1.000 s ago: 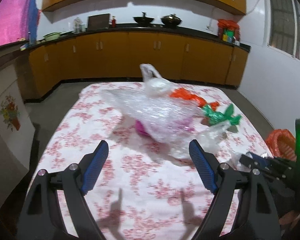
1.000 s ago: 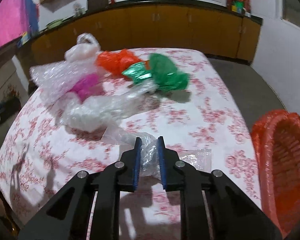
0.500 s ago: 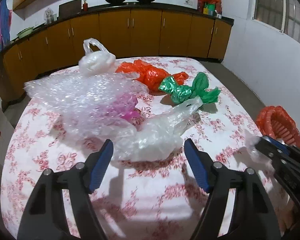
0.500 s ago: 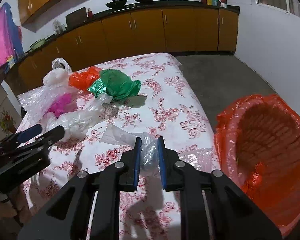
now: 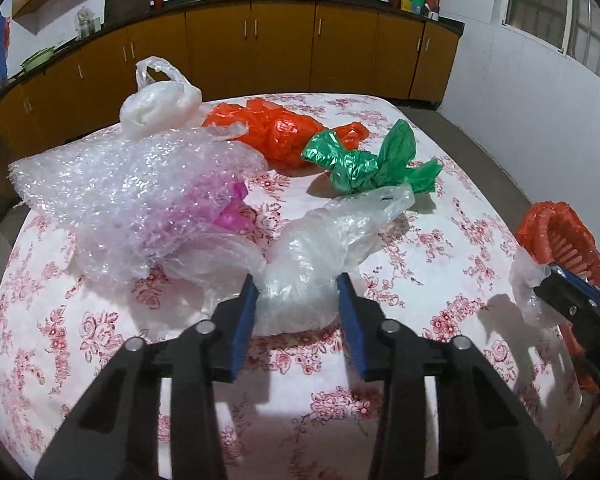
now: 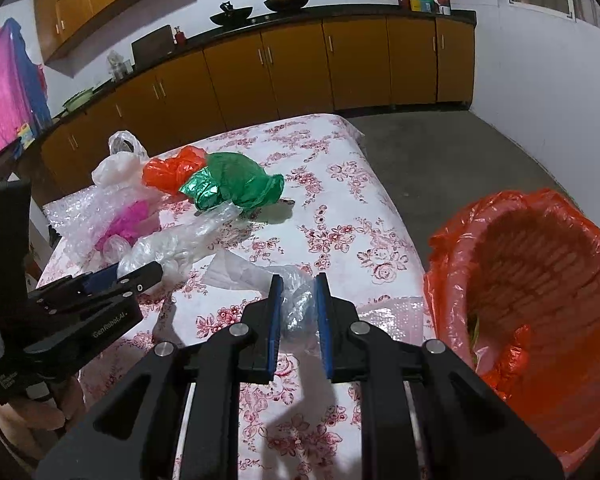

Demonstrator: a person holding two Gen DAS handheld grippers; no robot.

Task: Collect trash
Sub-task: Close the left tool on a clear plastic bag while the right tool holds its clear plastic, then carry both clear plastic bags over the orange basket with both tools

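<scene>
Left wrist view: the left gripper [image 5: 298, 300] brackets, jaws apart, a crumpled clear plastic bag [image 5: 324, 252] on the table [image 5: 440, 248]; light, limp, slippery, best pinched at its bunched bulk.

Right wrist view: the right gripper [image 6: 298, 304] clamps a clear wrapper [image 6: 296, 300] beside the red-lined bin [image 6: 540, 280].

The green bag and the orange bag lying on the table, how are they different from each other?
The green bag is glossy green plastic twisted into a knotted bundle with loose ends flaring out; the orange bag is orange and crumpled into a rounder lump. The green bag lies nearer the right table edge and the bin; the orange bag sits farther back, beside the white bag. Both are thin crumpled plastic, lying untouched on the floral tablecloth, touching each other.
</scene>
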